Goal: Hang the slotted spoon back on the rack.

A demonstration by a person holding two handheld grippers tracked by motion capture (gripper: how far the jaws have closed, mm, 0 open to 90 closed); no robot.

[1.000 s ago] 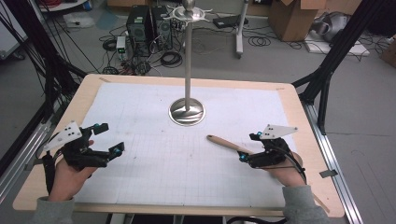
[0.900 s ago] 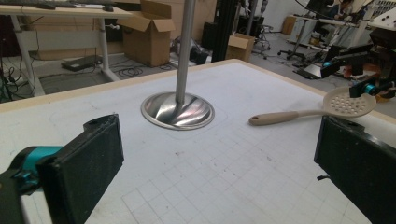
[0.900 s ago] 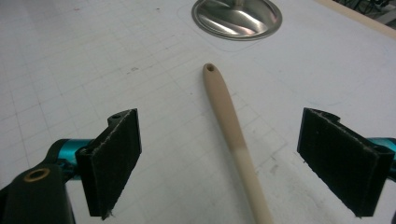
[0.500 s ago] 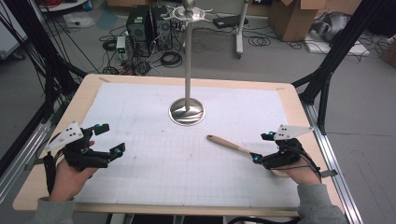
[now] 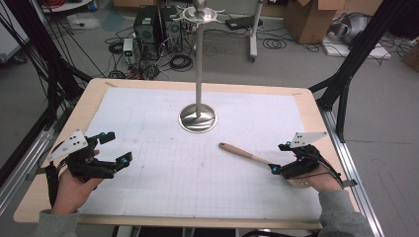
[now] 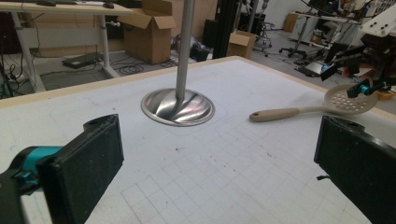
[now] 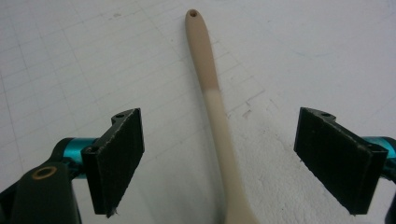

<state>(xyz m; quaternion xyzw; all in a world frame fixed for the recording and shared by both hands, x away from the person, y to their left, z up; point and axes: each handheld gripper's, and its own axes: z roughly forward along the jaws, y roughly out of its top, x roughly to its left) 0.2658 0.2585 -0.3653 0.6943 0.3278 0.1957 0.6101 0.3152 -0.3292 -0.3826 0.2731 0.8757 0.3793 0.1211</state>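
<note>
With the right gripper (image 7: pixel 219 158) fingers wide open around it, the spoon (image 7: pixel 212 100) could be pushed away if closed crookedly.

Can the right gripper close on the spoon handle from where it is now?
Probably yes. The right gripper is open with the slotted spoon handle lying between its jaws on the table mat, nothing in between.
</note>
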